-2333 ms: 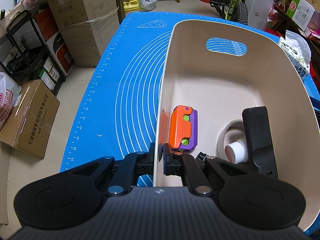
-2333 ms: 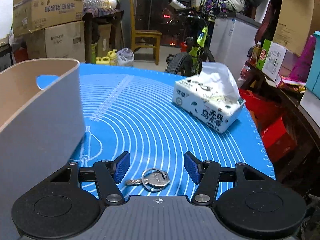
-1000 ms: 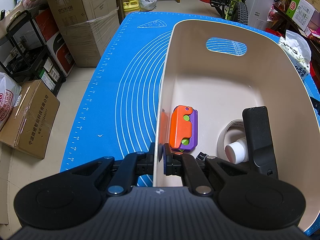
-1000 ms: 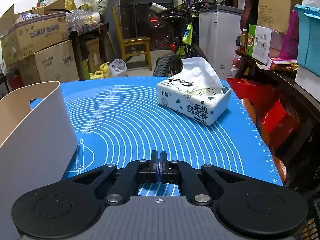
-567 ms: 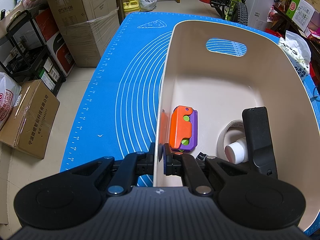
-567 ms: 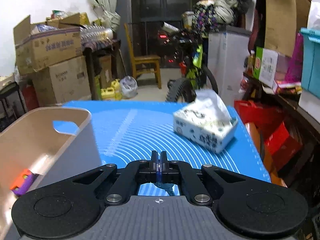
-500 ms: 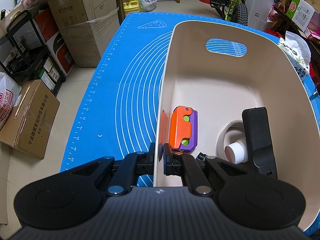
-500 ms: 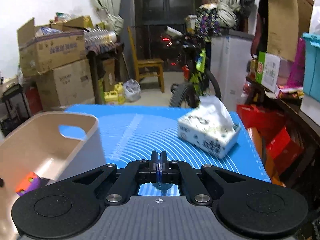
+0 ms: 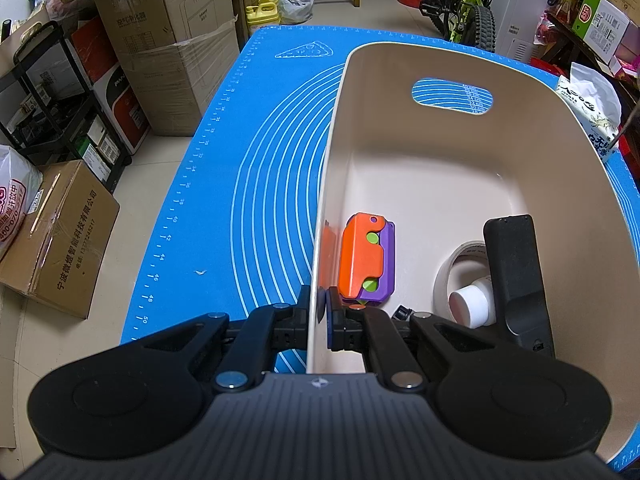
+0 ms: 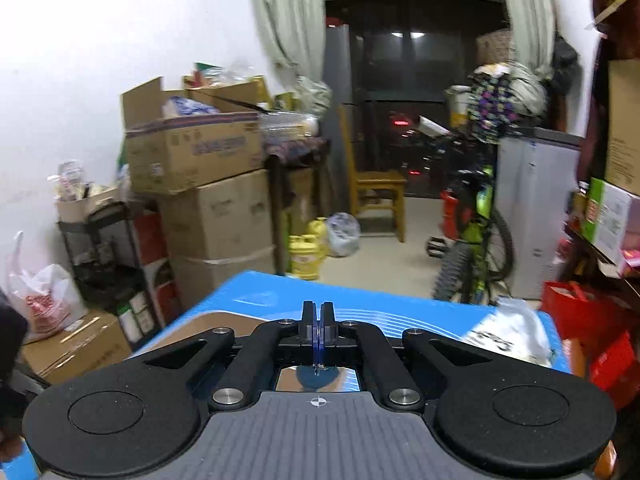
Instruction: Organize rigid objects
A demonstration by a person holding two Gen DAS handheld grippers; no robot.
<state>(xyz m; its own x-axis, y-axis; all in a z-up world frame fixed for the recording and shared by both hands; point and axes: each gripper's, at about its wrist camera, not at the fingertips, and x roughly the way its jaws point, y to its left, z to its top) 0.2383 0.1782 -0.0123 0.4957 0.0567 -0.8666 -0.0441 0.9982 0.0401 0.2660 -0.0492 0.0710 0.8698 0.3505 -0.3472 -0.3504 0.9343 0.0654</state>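
Note:
My left gripper [image 9: 318,314] is shut on the near left wall of the beige bin [image 9: 540,120], which stands on the blue mat [image 9: 248,184]. In the bin lie an orange and purple toy [image 9: 366,258], a black remote [image 9: 514,276], a tape roll [image 9: 464,254] and a white cylinder [image 9: 470,304]. My right gripper [image 10: 318,320] is shut and raised high, facing the room; a thin sliver of metal shows between its pads, likely the keys, mostly hidden. The bin's rim [image 10: 208,320] lies low at its left.
A tissue pack [image 9: 592,120] sits on the mat right of the bin, also in the right wrist view [image 10: 508,332]. Cardboard boxes [image 9: 168,40], a black rack [image 9: 60,112], a bicycle [image 10: 476,240] and a chair [image 10: 376,188] stand around the table.
My right gripper closed over the keys on the mat, then rose and tilted up, moving left toward the bin. My left gripper and the bin have not moved.

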